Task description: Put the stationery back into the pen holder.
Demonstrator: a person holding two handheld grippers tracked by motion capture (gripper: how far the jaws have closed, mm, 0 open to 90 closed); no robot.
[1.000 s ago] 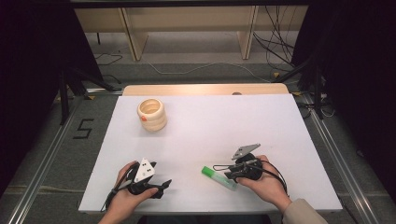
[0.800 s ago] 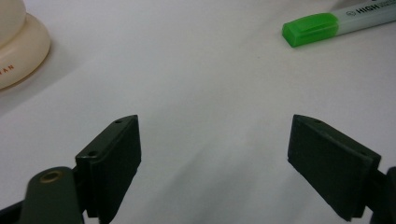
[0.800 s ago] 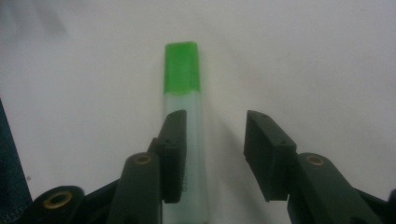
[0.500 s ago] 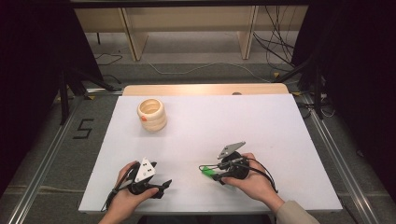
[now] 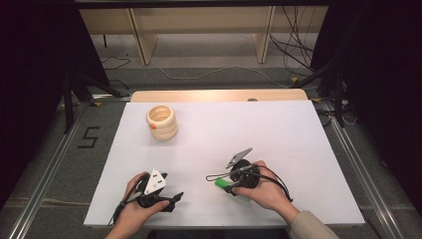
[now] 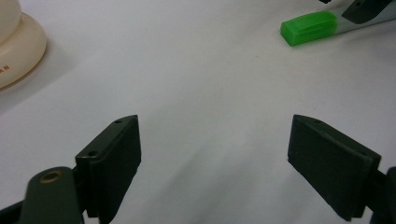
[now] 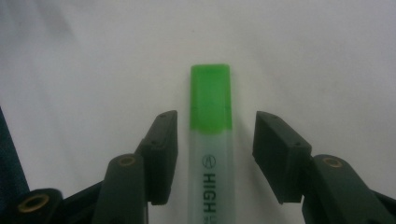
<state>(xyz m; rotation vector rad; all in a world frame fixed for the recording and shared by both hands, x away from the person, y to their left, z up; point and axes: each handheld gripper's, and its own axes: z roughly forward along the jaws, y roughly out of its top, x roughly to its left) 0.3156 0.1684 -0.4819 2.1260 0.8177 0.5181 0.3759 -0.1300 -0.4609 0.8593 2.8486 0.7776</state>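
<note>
Highlighter [image 7: 211, 140] sits between my right gripper's [image 7: 210, 140] 2 jaws, green cap ahead of the tips; jaws narrow but not yet gripping. I'd centre, then close on the barrel. Left gripper [image 6: 215, 158] wide, idle.

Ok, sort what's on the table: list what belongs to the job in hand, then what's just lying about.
In the job:
- green-capped highlighter, lying flat on the table
- right gripper, jaws open on either side of the highlighter, not yet closed on it

Lying about:
- cream ringed holder, far left of the white table
- left gripper, jaws open over bare table, nothing between them
</note>
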